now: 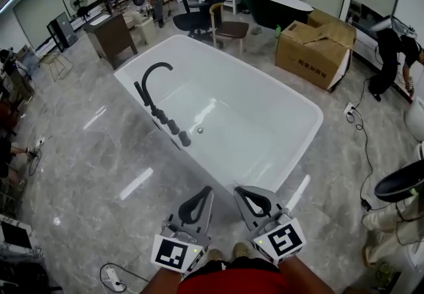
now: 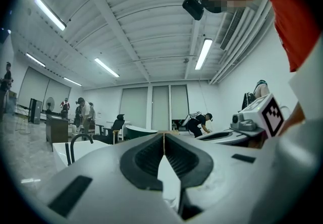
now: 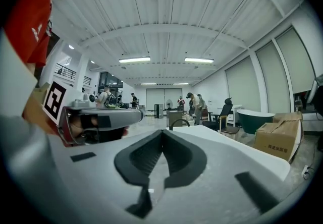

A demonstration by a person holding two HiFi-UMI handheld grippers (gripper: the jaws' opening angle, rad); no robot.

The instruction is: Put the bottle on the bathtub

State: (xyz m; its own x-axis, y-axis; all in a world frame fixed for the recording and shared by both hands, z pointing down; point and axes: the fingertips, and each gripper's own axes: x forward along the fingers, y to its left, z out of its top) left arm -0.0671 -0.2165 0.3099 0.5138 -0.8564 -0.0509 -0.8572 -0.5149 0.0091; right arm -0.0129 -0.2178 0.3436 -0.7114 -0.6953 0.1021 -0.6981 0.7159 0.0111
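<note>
A long white bathtub (image 1: 317, 116) stands on the marble floor ahead of me, with a black arched faucet (image 1: 151, 84) on its left rim. A small green bottle-like item (image 1: 278, 31) stands on the floor beside a cardboard box, far beyond the tub. My left gripper (image 1: 207, 191) and right gripper (image 1: 239, 191) are side by side close to my body, short of the tub's near end. Both are shut with nothing in them. The left gripper view shows its jaws (image 2: 164, 135) closed, the faucet (image 2: 75, 143) beyond. The right gripper (image 3: 162, 132) is likewise closed.
A cardboard box (image 1: 317, 51) sits right of the tub, a dark green tub (image 1: 271, 4) behind it. An office chair (image 1: 205, 4), a brown chair (image 1: 228, 28) and a wooden desk (image 1: 112, 34) stand at the back. A person (image 1: 394, 54) bends at the right. Cables and a power strip (image 1: 349, 110) lie on the floor.
</note>
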